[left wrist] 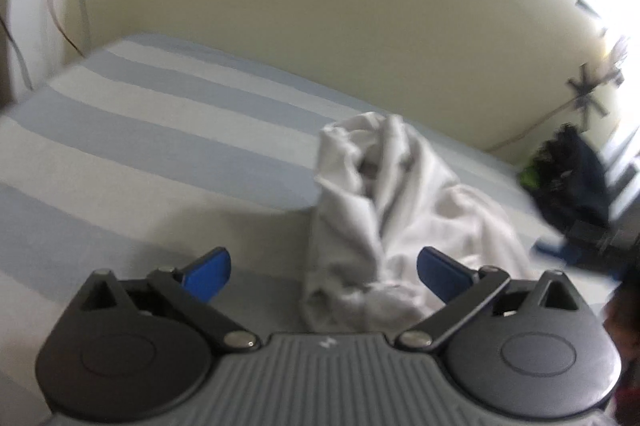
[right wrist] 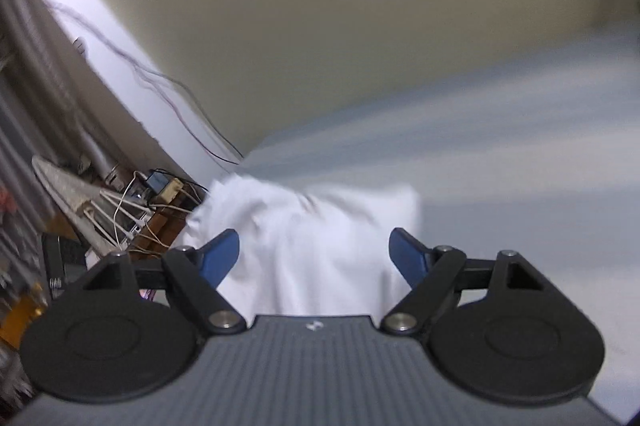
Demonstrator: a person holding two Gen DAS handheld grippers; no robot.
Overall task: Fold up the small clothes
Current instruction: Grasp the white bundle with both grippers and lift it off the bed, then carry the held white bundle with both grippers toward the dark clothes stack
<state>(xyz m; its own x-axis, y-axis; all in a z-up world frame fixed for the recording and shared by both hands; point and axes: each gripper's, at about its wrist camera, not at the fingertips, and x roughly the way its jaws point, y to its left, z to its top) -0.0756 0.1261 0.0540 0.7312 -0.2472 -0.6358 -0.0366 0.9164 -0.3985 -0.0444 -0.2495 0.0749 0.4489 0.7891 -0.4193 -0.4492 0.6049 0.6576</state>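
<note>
A white garment [left wrist: 384, 209] lies bunched and rumpled on a bed with a blue and white striped sheet [left wrist: 132, 129]. My left gripper [left wrist: 324, 272] stands open just in front of it, its blue pads wide apart, with the near end of the cloth lying between them and neither pad pressing on it. In the right wrist view the white garment [right wrist: 316, 238] lies at the bed's near corner, flatter and smoother. My right gripper [right wrist: 314, 258] is open too, blue pads spread to either side of the cloth without touching it.
A pale wall [left wrist: 320, 5] runs behind the bed. A dark bag [left wrist: 568, 177] sits past the bed's right edge. In the right wrist view, cables and adapters [right wrist: 160, 193] and an ironing board [right wrist: 68, 193] crowd the floor to the left of the striped sheet [right wrist: 520, 153].
</note>
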